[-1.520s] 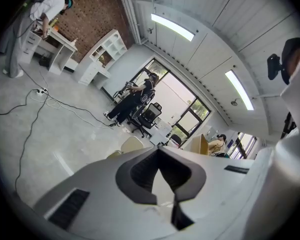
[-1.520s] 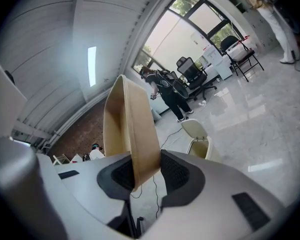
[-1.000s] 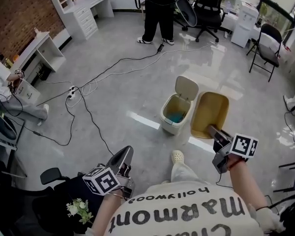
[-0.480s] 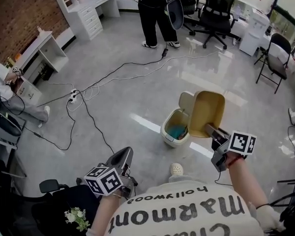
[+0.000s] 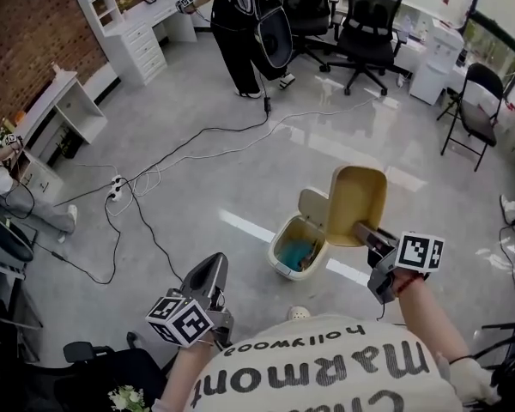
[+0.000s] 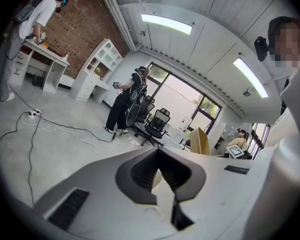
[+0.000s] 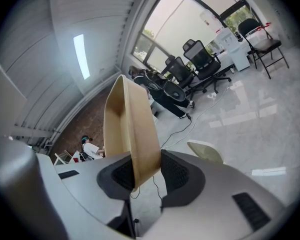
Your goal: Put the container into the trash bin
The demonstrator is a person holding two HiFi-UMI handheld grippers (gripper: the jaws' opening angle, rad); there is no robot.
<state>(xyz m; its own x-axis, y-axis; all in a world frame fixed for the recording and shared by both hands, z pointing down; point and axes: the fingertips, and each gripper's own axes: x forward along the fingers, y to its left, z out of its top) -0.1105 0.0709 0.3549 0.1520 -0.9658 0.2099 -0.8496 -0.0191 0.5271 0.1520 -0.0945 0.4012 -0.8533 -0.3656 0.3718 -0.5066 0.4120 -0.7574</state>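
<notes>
The right gripper [image 5: 365, 233] has its jaws clamped on the tan container [image 5: 357, 202] just beside the open trash bin [image 5: 282, 269], while the left gripper [image 5: 212, 267] has its jaws closed and empty.

the head view looks steeply down from above the person's [image 5: 326, 367] chest, the trash bin [image 5: 293, 249] on the floor [image 5: 197, 187] just ahead. the left gripper view sits low, near-left of the bin, facing nearly level across the room — the right gripper view, near-right of the bin, looks close along the container [image 7: 132, 134]. all three share the office chairs [image 5: 360, 15] beyond the bin.
</notes>
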